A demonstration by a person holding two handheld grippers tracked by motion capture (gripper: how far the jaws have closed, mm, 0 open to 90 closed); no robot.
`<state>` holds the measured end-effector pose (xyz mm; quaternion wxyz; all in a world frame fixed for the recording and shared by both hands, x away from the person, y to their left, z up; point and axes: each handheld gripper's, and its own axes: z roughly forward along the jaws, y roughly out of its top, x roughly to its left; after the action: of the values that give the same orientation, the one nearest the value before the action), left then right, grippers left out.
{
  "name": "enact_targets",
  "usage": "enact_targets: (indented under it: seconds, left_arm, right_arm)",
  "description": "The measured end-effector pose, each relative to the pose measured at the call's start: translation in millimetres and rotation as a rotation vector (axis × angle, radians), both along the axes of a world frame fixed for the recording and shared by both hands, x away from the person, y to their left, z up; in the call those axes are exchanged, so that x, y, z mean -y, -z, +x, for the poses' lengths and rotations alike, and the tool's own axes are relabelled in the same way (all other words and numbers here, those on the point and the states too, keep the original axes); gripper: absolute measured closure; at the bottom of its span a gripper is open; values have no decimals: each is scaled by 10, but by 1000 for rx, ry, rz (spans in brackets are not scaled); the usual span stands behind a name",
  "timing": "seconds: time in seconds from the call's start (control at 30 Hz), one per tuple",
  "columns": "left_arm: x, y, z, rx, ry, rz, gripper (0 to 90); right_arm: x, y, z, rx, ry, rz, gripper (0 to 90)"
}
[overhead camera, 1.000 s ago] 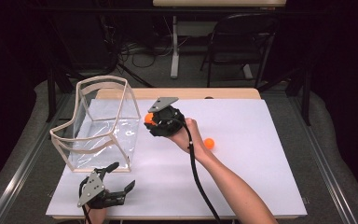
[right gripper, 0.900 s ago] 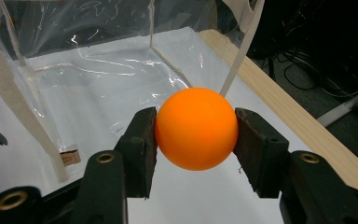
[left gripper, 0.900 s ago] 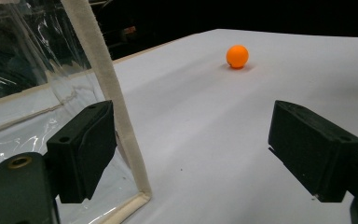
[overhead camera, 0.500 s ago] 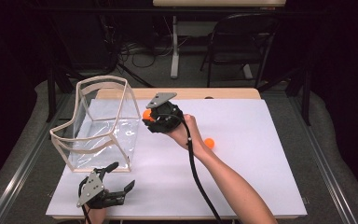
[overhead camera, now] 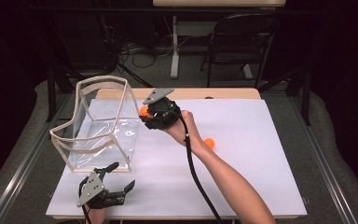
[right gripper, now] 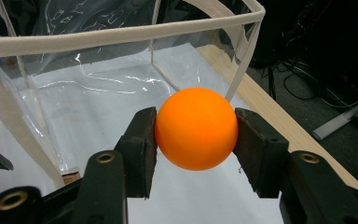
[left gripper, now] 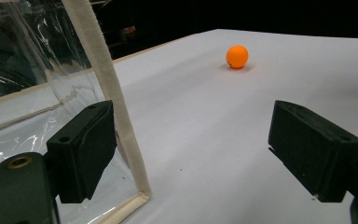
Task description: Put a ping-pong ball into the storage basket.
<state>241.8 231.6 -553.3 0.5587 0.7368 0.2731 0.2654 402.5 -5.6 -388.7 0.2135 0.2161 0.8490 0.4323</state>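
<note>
An orange ball (right gripper: 196, 122) sits pinched between the two black jaws of my right gripper (overhead camera: 145, 115), which is shut on it. It hangs in the air just outside the right-hand rim of a clear plastic bag (overhead camera: 100, 126) with beige edging (right gripper: 121, 39), which stands open on the white sheet. A second orange ball (overhead camera: 209, 143) lies on the sheet to the right, past the person's wrist. My left gripper (overhead camera: 123, 175) rests near the front edge, open, by the bag's front corner (left gripper: 107, 93); between its jaws is bare sheet, with the loose ball (left gripper: 237, 56) far off.
The white sheet (overhead camera: 242, 177) covers most of the table, with a wooden strip (overhead camera: 223, 93) along the back. The right gripper's black cable (overhead camera: 196, 177) trails along the forearm. A folding chair (overhead camera: 242, 42) and floor cables lie beyond the table.
The right gripper, still holding the ball, has edged slightly up and left toward the bag's rim. The left gripper has stayed where it was.
</note>
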Motion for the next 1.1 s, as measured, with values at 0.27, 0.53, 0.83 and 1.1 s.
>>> enact_targets:
  seconds: [0.27,0.53,0.83,1.1]
  left_arm:
    - [1,1,1,-2,2,1,155]
    - [-1,1,-1,-3,-2,-3,155]
    - [-9,-2,-2,-1,-2,-1,155]
    - [-12,-3,-4,-1,-4,-3,155]
  right_arm:
    - [-50,-57,13,8,-9,1,504]
    - [-105,-106,35,12,-16,2,504]
    - [-153,-180,63,13,-18,9,504]
    - [-214,-234,85,13,-27,9,504]
